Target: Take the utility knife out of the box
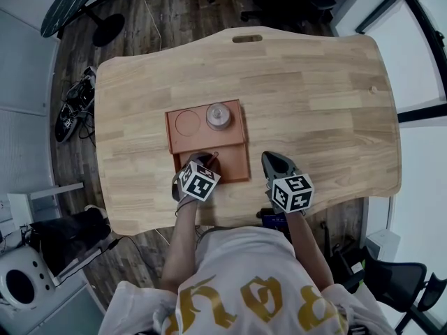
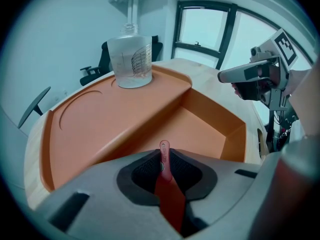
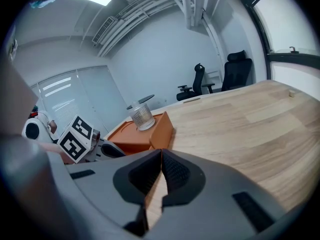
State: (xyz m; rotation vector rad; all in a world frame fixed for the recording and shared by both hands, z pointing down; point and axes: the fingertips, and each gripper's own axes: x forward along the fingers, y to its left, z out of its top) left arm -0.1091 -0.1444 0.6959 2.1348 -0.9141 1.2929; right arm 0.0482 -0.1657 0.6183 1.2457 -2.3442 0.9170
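Where the orange box (image 1: 170,128) sits on the table (image 1: 314,96), a shallow shelf lies at its far side and a deeper compartment at its near side. The left tongs (image 2: 164,156) are over that compartment, closed tight on the utility knife (image 2: 169,189), a thin red handle pinched edge-on between the pads with its rounded end poking just past them. By my reading the grasp is made and the lift-out is the step in hand: what comes next calls for a straight rise until the knife clears the compartment's walls, then a carry to bare wood. Whether the knife's lower end touches the box floor I cannot tell; the tongs hide it, and no blade shows. Further right a clear jar (image 1: 218,116) stands on the shelf. Right of the box, the right tongs (image 3: 161,159) hang over the table, pressed together on nothing
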